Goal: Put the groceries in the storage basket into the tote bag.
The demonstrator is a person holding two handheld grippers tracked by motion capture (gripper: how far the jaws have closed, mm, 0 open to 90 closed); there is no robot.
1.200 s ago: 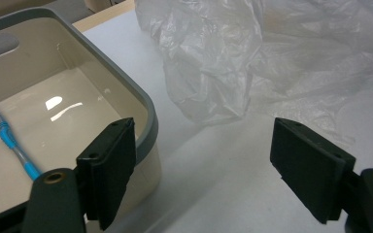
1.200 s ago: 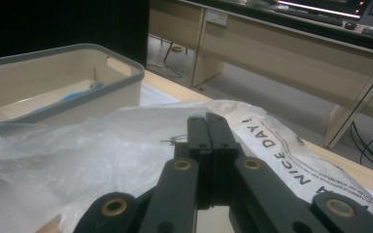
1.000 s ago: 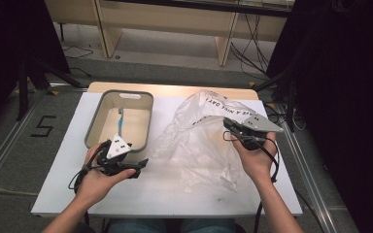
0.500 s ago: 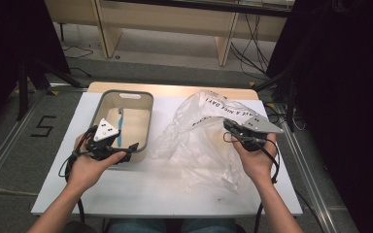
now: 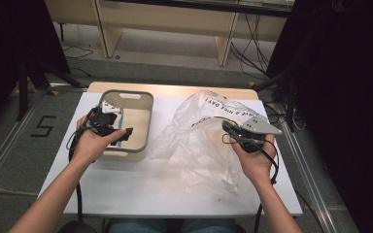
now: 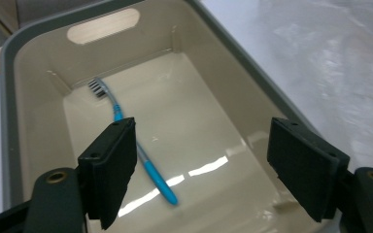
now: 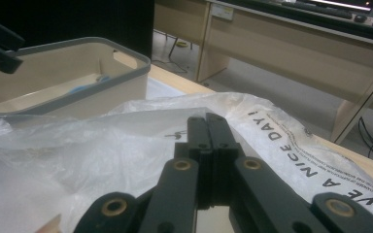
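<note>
From the high view, the left hand-held gripper (image 5: 119,135) hangs over the beige rectangular plastic bin with a grey rim (image 5: 143,124) on the white bench (image 5: 141,187). The right hand-held gripper (image 5: 227,127) is at the crinkled clear plastic bag with black lettering (image 5: 194,141), which lies spread just right of the bin.

Left gripper view: jaws wide apart with nothing between the pads, looking down into the bin, where a blue-handled toothbrush with a grey head (image 6: 126,131) lies flat on the floor near the left wall.

Right gripper view: jaws pressed together and pinching a fold of the bag (image 7: 141,141), bin off to the left behind it.
</note>
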